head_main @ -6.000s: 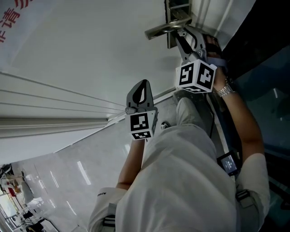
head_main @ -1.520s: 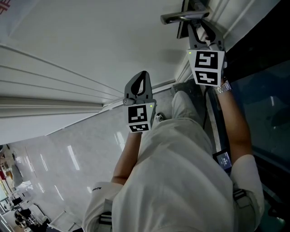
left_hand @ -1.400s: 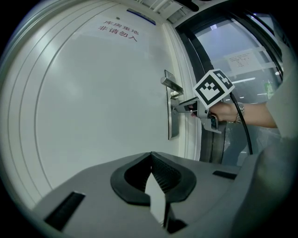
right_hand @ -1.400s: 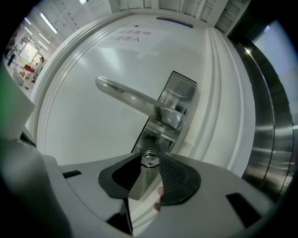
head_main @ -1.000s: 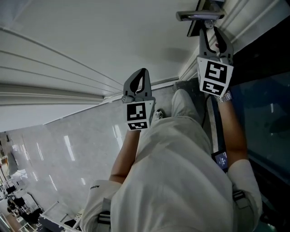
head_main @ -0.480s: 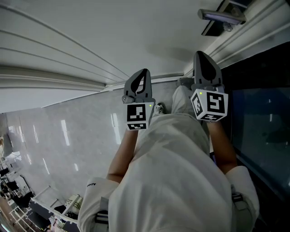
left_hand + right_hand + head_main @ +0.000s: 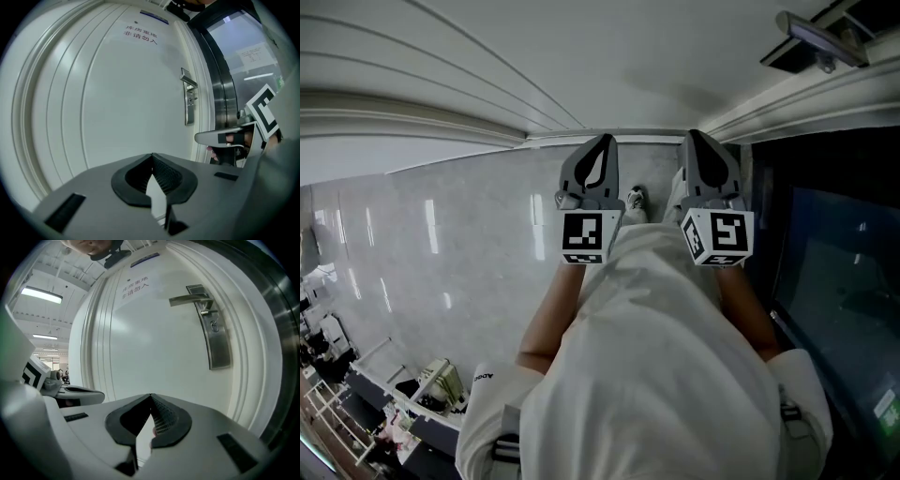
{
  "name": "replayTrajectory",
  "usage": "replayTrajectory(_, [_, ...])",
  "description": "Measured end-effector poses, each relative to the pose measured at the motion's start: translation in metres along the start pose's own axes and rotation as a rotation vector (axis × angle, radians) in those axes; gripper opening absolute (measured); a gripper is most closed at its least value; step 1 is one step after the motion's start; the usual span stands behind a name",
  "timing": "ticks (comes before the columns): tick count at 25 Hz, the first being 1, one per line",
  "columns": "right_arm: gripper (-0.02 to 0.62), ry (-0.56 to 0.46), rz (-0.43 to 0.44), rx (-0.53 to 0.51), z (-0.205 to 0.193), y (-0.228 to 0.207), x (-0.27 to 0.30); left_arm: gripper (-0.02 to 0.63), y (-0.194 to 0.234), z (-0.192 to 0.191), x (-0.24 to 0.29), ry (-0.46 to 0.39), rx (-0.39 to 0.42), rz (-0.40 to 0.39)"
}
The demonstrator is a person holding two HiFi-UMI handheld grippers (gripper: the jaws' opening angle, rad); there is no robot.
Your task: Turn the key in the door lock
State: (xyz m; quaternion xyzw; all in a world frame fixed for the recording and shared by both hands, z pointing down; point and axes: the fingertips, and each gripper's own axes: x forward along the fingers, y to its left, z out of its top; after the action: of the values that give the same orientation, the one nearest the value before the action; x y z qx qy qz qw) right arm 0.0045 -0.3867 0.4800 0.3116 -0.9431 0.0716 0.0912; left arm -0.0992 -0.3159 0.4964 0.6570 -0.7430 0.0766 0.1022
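While both are held side by side facing the white door [image 7: 150,338], the left gripper [image 7: 602,150] and right gripper [image 7: 701,148] have jaws closed, empty. The lock [image 7: 214,327] sits below the door handle [image 7: 190,299], well apart from both.

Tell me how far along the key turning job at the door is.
Done: cannot be told. The lock plate below the door handle shows too small to make out a key or its turn. In hand: nothing. The left hand-held gripper and the right hand-held gripper are both shut and empty, apart from the door. Left: unclear, since no step is visibly underway.
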Motion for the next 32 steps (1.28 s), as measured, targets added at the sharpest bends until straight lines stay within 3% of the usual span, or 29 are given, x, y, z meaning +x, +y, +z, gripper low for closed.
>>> replayTrajectory(6, [0.005,0.042,0.088,-0.018,-0.024,0.028,-0.007,0.008,-0.004,-0.017,-0.029,-0.016,0.036,0.037])
replayTrajectory(11, [0.003,0.097,0.115,-0.017,-0.05,0.039,-0.006,0.008,0.007,-0.049,-0.049,0.056,-0.001,0.102])
replayTrajectory(15, [0.003,0.115,0.143,-0.025,-0.058,0.045,-0.008,0.008,0.013,-0.052,-0.054,0.06,-0.002,0.127])
replayTrajectory(21, [0.003,0.109,0.116,-0.026,-0.054,0.034,-0.007,0.008,0.01,-0.04,-0.044,0.028,0.011,0.116])
replayTrajectory(32, [0.003,0.119,0.061,-0.042,-0.057,0.017,-0.013,0.008,0.008,-0.045,-0.042,0.053,0.005,0.126])
